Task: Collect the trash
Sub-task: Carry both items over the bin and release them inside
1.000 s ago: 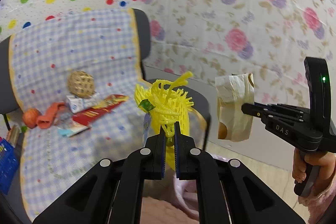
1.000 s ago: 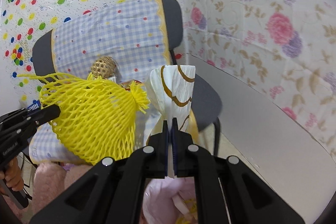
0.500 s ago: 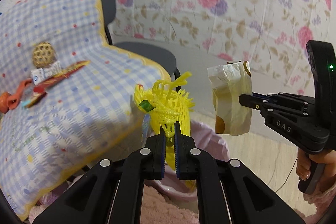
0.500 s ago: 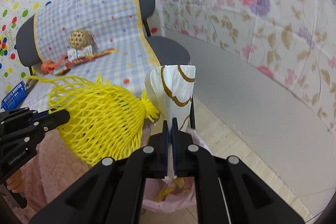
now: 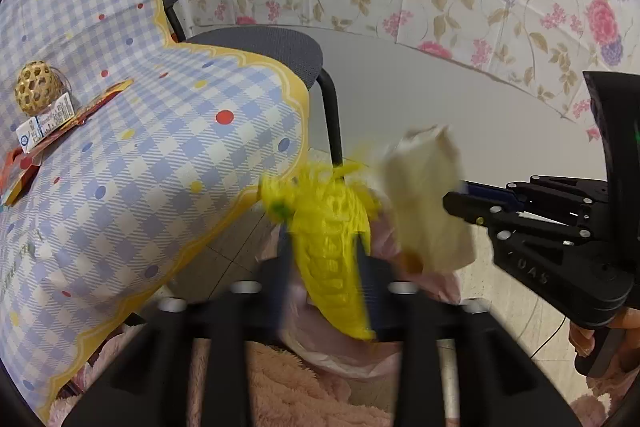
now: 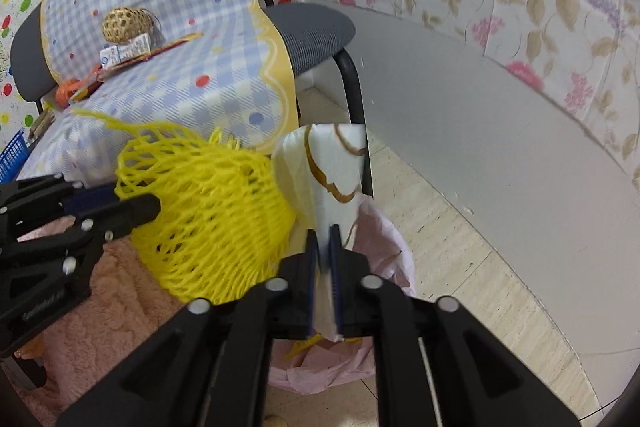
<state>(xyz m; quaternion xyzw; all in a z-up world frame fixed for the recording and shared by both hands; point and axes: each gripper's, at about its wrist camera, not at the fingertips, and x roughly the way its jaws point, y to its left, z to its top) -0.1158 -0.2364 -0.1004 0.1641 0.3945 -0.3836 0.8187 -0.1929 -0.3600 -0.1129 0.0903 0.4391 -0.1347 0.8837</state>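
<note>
My left gripper has opened its jaws and the yellow foam net hangs blurred between them, over the pink-lined trash bin. In the right wrist view the net sits beside the left gripper's fingers. My right gripper is still shut on a white paper wrapper with brown lines, held above the bin. The wrapper looks blurred in the left wrist view, at the tip of the right gripper.
A chair with a blue checked cloth holds a wicker ball, a small white carton, a red wrapper and orange items. A blue basket stands by the chair. Pink fluffy fabric lies below. Floral wall behind.
Both grippers moved down and right, over the bin. The left jaws have spread and the yellow net is slipping down between them. The wrapper stays pinched in the right gripper.
</note>
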